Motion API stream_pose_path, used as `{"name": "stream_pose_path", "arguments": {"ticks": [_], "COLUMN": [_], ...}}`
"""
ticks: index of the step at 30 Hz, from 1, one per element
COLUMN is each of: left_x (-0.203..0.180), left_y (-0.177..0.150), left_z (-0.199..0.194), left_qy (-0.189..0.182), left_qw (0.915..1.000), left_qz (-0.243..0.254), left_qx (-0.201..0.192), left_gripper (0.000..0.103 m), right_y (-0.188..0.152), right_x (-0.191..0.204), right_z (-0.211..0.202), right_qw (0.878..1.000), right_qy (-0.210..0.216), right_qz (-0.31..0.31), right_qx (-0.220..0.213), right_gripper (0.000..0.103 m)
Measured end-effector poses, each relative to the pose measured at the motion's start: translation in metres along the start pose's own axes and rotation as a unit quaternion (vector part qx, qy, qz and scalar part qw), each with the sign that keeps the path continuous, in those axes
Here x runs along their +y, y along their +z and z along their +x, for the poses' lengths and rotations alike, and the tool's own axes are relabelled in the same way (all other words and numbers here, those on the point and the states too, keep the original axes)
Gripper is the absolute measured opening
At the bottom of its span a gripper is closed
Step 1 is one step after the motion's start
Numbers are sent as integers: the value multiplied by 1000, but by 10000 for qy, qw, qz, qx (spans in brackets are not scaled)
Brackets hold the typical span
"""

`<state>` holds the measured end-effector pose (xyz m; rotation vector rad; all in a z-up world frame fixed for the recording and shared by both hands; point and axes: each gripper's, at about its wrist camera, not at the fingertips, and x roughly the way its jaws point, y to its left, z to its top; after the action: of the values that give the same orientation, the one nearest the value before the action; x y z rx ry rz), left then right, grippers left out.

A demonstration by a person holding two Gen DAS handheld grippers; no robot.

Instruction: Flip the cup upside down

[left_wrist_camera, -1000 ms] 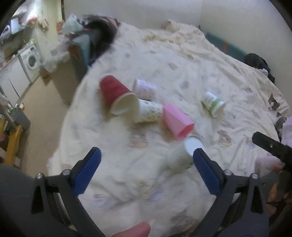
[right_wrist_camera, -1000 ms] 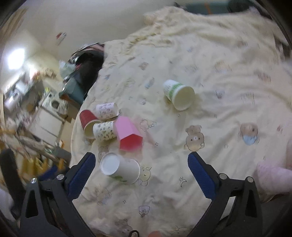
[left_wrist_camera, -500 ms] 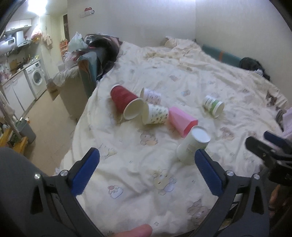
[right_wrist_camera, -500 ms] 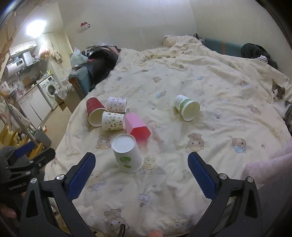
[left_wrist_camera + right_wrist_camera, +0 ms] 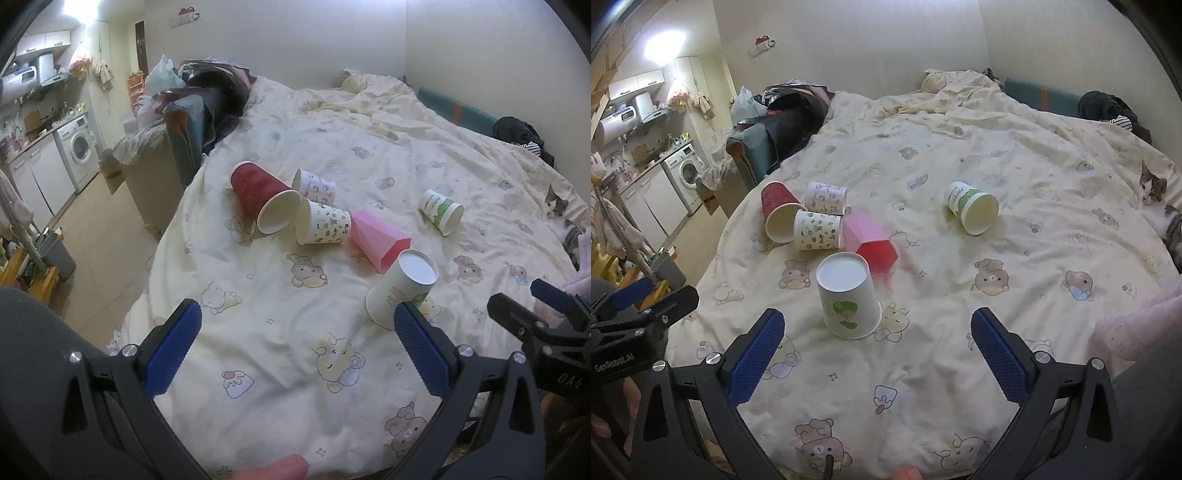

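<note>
A white paper cup with a green leaf print [image 5: 849, 299] stands upside down on the bear-print bedspread [image 5: 960, 295], its flat base up and its rim on the cloth. In the right wrist view it sits just beyond the right gripper [image 5: 875, 358], left of the middle of the gap and nearer the left blue pad, touching neither finger. The right gripper's jaws are spread wide and hold nothing.

In the left wrist view the same cup [image 5: 402, 291] appears tilted and sits just past the right-hand blue pad of the left gripper [image 5: 295, 350], outside the gap's centre. Those jaws are likewise released, wide apart and empty.

Beyond the cup, a pink cup [image 5: 870, 242] lies on its side, nearly touching it. Farther left a patterned cup [image 5: 818, 234], a red cup [image 5: 779, 214] and another patterned cup [image 5: 827, 197] lie on their sides in a tight cluster. A green-and-white cup [image 5: 971, 206] lies on its side well apart to the right. A cat [image 5: 1156, 199] rests at the far right edge of the bed.
</note>
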<state>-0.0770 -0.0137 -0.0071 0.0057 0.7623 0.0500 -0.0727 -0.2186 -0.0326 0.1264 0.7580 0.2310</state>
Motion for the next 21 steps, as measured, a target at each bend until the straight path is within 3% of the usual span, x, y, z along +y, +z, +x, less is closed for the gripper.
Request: {"name": "stream_pose_path", "arguments": {"ticks": [21], "left_x": [3], "left_y": [0], "left_z": [5], "left_qy": [-30], "left_qw": [9998], "left_qz": [-136], "left_qx": [157], "left_gripper": [103], "right_y": [1], "right_x": [4], "right_z": [0], "right_qw": [10000], "right_qy": [-17], "right_qz": [-24], "right_qx": [-34], "right_gripper": [103]}}
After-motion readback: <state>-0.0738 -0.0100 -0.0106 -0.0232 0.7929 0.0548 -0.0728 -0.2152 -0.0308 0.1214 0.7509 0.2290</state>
